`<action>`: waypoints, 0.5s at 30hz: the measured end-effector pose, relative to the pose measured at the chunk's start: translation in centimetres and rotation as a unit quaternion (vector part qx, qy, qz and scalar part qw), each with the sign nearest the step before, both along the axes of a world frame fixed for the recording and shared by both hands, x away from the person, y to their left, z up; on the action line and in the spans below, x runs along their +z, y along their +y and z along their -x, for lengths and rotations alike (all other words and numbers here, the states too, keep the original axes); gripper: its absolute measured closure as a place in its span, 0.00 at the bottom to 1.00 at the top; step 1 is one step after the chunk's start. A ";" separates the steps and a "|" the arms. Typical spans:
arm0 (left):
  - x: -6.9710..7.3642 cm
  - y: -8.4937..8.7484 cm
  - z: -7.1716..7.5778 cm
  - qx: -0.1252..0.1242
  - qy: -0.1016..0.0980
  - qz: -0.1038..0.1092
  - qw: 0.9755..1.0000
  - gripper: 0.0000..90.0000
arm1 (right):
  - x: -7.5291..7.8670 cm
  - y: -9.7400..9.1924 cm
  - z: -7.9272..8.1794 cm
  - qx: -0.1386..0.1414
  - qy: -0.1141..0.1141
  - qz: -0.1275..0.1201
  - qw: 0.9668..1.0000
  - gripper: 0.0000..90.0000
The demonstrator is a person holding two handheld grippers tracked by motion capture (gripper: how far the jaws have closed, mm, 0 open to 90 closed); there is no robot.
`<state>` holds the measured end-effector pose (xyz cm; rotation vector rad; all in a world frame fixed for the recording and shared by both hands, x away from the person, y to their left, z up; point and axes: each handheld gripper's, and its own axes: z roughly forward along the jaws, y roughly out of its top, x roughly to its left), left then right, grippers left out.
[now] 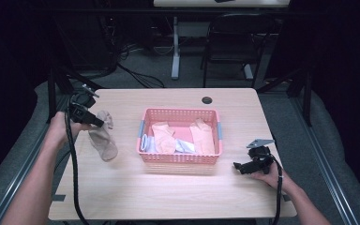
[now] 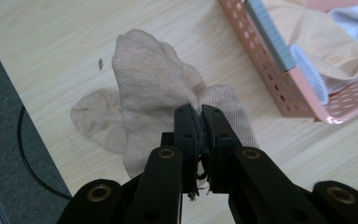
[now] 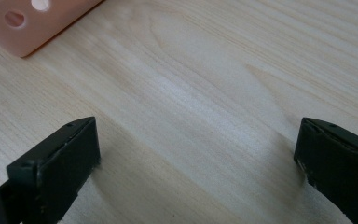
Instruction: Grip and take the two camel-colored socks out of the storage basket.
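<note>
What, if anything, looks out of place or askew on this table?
One beige sock is outside the pink basket, pinched at one edge by the shut left gripper, its toe end dragging crumpled on the table. The right gripper sits open, holding nothing.

The table (image 1: 168, 192) has a broad bare strip along its near edge, between the person's forearms, where a gripper could pass freely. The pink basket (image 1: 180, 158) stands at mid-table and blocks the straight way across; its walls rise around the socks inside, so entry is from above. Between the basket's left wall and the beige sock (image 2: 154, 88) hanging from the left gripper (image 2: 199, 114) lies a narrow lane of bare wood. The sock's toe drapes onto the table there. The right gripper (image 3: 196, 149) has bare wood between its wide-set jaws, with the basket's corner just ahead. A cable hole (image 1: 207, 100) sits behind the basket.
</note>
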<state>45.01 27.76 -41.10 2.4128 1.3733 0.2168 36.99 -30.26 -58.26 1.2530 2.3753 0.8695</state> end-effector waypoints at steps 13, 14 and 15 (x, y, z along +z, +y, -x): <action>-5.8 0.1 -2.1 0.034 0.034 -0.007 0.999 0.94 | 0.0 0.0 0.0 0.000 -0.001 0.000 1.000 0.00; -5.8 0.2 -2.1 0.036 0.032 -0.007 0.999 0.93 | 0.0 0.0 0.0 -0.001 -0.001 0.000 1.000 0.00; -5.9 0.2 -2.1 0.041 0.028 -0.005 0.999 0.92 | 0.0 0.0 0.0 -0.001 -0.001 0.000 1.000 0.00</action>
